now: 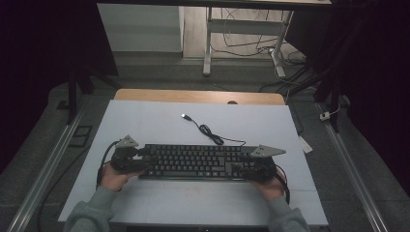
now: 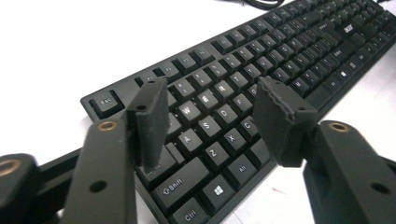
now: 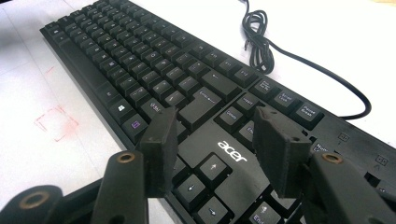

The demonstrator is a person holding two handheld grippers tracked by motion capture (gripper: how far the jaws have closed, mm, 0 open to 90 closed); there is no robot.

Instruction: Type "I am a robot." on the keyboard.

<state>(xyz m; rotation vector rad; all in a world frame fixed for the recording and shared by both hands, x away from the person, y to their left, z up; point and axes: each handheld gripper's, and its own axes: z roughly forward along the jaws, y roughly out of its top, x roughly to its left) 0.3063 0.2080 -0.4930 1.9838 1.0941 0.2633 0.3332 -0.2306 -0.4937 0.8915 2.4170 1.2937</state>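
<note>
Both grippers sit at your edge of the table [image 1: 145,121]: your left gripper [image 2: 210,119] hovers with jaws wide over the keyboard [image 1: 193,162] at its nine o'clock end, your right gripper [image 3: 215,149] wide too, over the arrow keys at three o'clock. Neither holds anything. That keyboard looks stiff, light and slick; I'd grip the bare end edges, not keys, and mind the trailing cable [image 1: 208,130].

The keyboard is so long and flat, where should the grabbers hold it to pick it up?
Probably by its two short ends. The keyboard lies flat and long across the table, so one pinch in the middle would likely tip it. The left gripper and right gripper each hover open over an end; pinch the thin edges there, coming in from the sides.
</note>
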